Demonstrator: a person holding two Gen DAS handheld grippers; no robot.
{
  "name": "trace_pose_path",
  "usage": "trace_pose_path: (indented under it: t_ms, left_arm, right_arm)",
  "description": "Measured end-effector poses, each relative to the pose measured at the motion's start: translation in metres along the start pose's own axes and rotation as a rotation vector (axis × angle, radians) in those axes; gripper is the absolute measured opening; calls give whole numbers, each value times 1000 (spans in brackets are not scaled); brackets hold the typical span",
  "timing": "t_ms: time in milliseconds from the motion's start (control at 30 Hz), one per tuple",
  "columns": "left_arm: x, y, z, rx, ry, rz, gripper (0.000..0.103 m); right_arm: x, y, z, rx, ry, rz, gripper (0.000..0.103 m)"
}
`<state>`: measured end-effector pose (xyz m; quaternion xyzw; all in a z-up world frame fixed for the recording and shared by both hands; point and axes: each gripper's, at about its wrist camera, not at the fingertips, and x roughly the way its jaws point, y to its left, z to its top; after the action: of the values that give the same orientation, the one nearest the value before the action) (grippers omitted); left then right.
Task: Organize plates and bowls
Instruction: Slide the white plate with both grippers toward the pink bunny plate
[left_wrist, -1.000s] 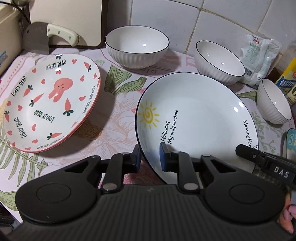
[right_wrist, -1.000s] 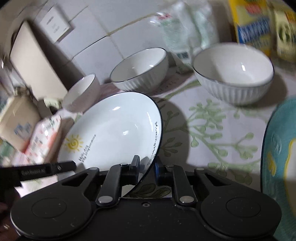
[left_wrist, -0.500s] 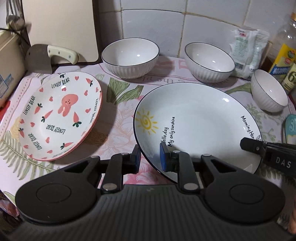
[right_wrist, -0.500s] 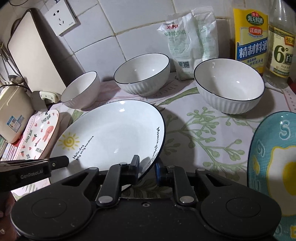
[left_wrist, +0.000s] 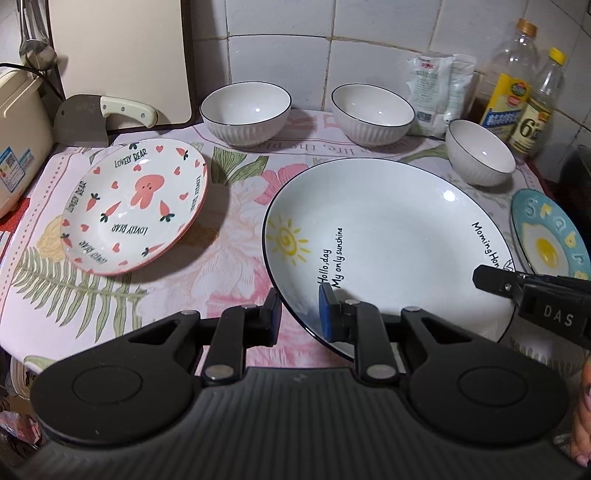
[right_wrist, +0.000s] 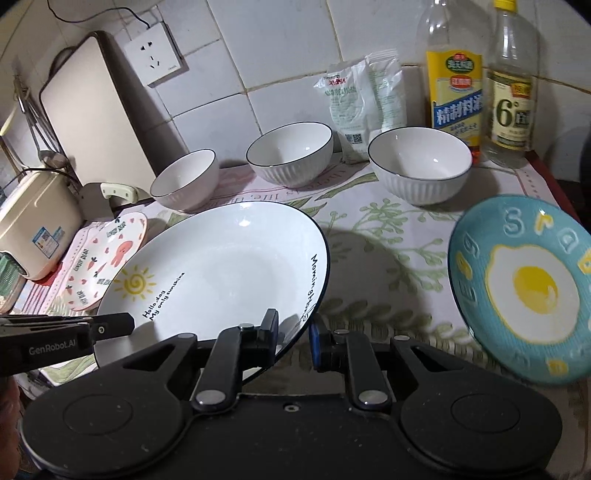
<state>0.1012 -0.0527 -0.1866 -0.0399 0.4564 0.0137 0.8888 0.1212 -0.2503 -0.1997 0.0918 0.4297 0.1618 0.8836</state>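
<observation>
Both grippers hold the large white sun plate by opposite rims, lifted above the cloth. My left gripper is shut on its near left rim. My right gripper is shut on its right rim. A pink rabbit plate lies to the left. A blue egg plate lies to the right. Three white ribbed bowls stand along the back.
A floral cloth covers the counter. A cleaver and cutting board stand at back left beside a beige appliance. A white pouch and two bottles stand at back right.
The sun plate has been lifted and levelled, with both grippers still clamped on its rims. Both cameras rose and pulled back, so more of the counter shows.
</observation>
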Motion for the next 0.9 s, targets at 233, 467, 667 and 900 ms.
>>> trace_pose_path:
  t_ms: [233,467,667,900]
  left_arm:
    - [-10,1,-16,13,44,-2,19]
    - [0,1,-28,36,63,-10,19]
    - [8,3,-32,19,98,-22,19]
    - [11,9,-28,-16,145,-43,19]
  right_arm:
    - [-11,2,-25,22,13,-7,21]
    - [-3,-3,-42,60,20,-9,21]
    - [6,-15,-51,85,19,42,22]
    - [6,-8,-49,77,52,9,21]
